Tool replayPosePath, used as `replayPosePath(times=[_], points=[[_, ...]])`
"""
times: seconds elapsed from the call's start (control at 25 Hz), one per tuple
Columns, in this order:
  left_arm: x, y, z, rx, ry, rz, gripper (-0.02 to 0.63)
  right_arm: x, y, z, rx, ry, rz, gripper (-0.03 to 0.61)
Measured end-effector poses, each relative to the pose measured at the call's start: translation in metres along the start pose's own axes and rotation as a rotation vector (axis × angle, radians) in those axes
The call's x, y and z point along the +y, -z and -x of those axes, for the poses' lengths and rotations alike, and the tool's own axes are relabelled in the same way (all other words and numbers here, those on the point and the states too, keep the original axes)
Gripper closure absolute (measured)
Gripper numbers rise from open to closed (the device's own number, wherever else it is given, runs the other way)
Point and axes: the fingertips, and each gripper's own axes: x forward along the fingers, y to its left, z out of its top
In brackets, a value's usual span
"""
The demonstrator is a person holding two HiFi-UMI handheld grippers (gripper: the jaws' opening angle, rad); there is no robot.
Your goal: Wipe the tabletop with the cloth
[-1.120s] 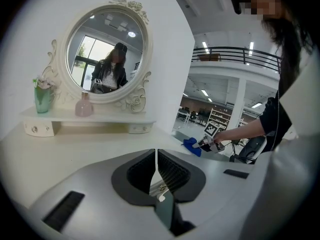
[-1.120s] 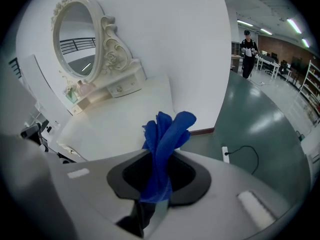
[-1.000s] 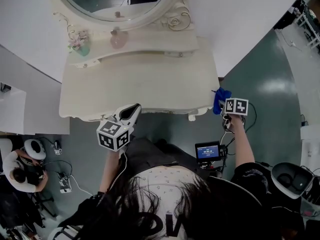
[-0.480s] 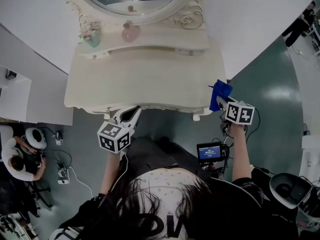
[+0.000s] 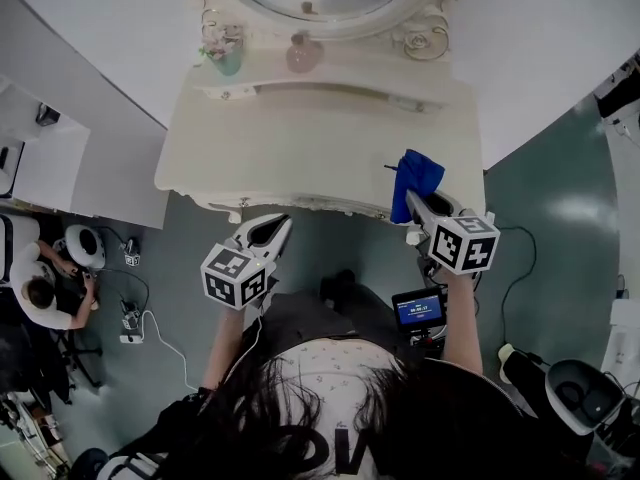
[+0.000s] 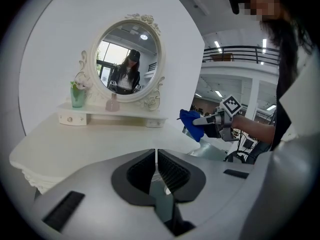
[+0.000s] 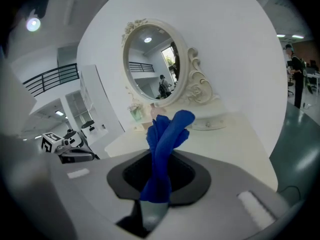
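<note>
The cream dressing-table top (image 5: 300, 158) lies ahead of me in the head view. A blue cloth (image 5: 415, 180) hangs bunched over its front right part, and my right gripper (image 5: 420, 206) is shut on it. In the right gripper view the cloth (image 7: 166, 139) stands up out of the closed jaws. My left gripper (image 5: 272, 232) hovers at the table's front edge, left of centre, shut with nothing in it. From the left gripper view, its jaws (image 6: 156, 159) meet above the tabletop (image 6: 95, 144), with the cloth (image 6: 192, 123) off to the right.
An oval mirror (image 7: 152, 69) stands at the back on a raised shelf (image 5: 330, 78) holding a green vase of flowers (image 5: 225, 53) and a pink bottle (image 5: 303, 53). A white cabinet (image 5: 90, 168) adjoins the table's left. A person (image 5: 30, 288) sits on the floor at left.
My right gripper has carried the blue cloth from the table's right front corner inward, over the tabletop. The left gripper has stayed by the front edge. My head has shifted.
</note>
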Motion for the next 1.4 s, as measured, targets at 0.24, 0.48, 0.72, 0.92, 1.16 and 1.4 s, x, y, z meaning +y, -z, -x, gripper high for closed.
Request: replayPosePath(times=[0.24, 0.48, 0.72, 0.92, 1.16, 1.4], points=[[0.002, 0.007, 0.030, -0.010, 0.005, -0.003, 0.611, 0.069, 0.005, -0.005, -0.007, -0.059, 0.068, 0.492], [0.008, 0.023, 0.079, -0.026, 0.016, -0.009, 0.611, 0.141, 0.032, -0.005, 0.005, -0.110, 0.063, 0.492], [0.014, 0.034, 0.139, -0.075, 0.035, -0.021, 0.611, 0.209, 0.067, 0.001, 0.016, -0.126, 0.053, 0.492], [0.009, 0.061, 0.184, -0.076, 0.068, -0.026, 0.611, 0.254, 0.100, 0.016, 0.010, -0.125, 0.015, 0.492], [0.001, 0.095, 0.223, -0.083, 0.099, -0.003, 0.611, 0.292, 0.138, 0.036, 0.035, -0.102, 0.005, 0.492], [-0.009, 0.111, 0.243, -0.101, 0.112, 0.007, 0.611, 0.311, 0.158, 0.055, 0.055, -0.087, 0.018, 0.492]])
